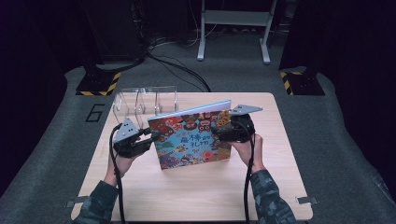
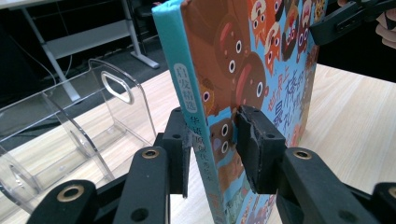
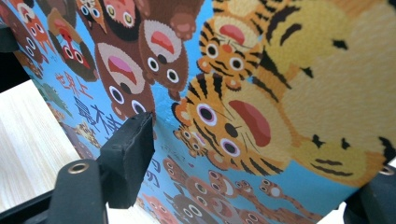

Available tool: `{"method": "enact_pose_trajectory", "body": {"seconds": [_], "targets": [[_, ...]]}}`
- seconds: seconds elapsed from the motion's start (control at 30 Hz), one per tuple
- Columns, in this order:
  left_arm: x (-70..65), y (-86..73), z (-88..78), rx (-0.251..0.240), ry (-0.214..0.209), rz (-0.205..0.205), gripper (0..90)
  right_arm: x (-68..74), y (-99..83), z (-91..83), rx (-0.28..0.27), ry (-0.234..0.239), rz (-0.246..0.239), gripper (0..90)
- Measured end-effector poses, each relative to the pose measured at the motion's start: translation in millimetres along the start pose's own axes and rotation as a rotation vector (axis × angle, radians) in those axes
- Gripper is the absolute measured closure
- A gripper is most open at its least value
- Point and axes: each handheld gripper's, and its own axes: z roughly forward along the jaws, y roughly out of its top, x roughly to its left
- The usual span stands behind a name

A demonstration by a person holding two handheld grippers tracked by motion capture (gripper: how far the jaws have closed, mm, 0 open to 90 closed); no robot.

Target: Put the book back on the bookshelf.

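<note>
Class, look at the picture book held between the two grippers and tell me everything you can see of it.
The book is a thin hardcover with a blue cover crowded with cartoon animals, a tiger among them, and Chinese lettering. Its teal spine carries more lettering. It stands upright on the wooden table, tilted a little, before a clear rack. The left gripper straddles the spine edge; the right gripper is at the opposite edge.

A light wooden desk (image 1: 280,186) stands on grey carpet (image 1: 345,154) in a dark room. Black curtains (image 1: 28,70) hang at both sides. Behind it stand a grey metal frame (image 1: 233,18), loose black cables (image 1: 177,70) and two yellow-and-black striped bases (image 1: 95,86).
</note>
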Motion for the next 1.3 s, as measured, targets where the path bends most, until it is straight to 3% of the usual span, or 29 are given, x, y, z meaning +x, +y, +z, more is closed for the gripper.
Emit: {"method": "enact_pose_trajectory", "body": {"seconds": [0.23, 0.43, 0.63, 0.8, 0.97, 1.2, 1.3], "targets": [[-4.8, -5.5, -5.1, -0.024, 0.003, 0.008, 67.2, -1.3, 1.5, 1.9, 0.016, 0.023, -0.009, 26.6], [0.6, -1.6, -2.9, -0.008, -0.067, -0.016, 60.0, -2.4, 0.6, 0.0, 0.019, 0.031, -0.02, 26.8], [4.0, 7.6, 3.5, -0.021, -0.099, -0.049, 54.8, -4.0, 1.4, 1.6, 0.014, 0.036, -0.023, 26.6], [3.1, 13.1, 3.5, -0.007, -0.085, -0.006, 61.2, -3.4, 1.8, 0.3, 0.028, 0.036, -0.017, 25.9], [2.0, 12.9, 0.4, -0.01, -0.107, 0.018, 65.4, -5.2, 2.6, -6.2, 0.033, 0.009, -0.026, 23.2], [0.6, 13.2, -1.7, -0.015, -0.145, 0.025, 70.9, -11.9, 1.8, -11.5, 0.023, -0.044, 0.015, 18.2], [0.1, 14.3, -3.0, -0.01, -0.157, 0.05, 71.8, -12.2, 3.2, -8.3, 0.023, -0.053, 0.031, 15.7]]}}
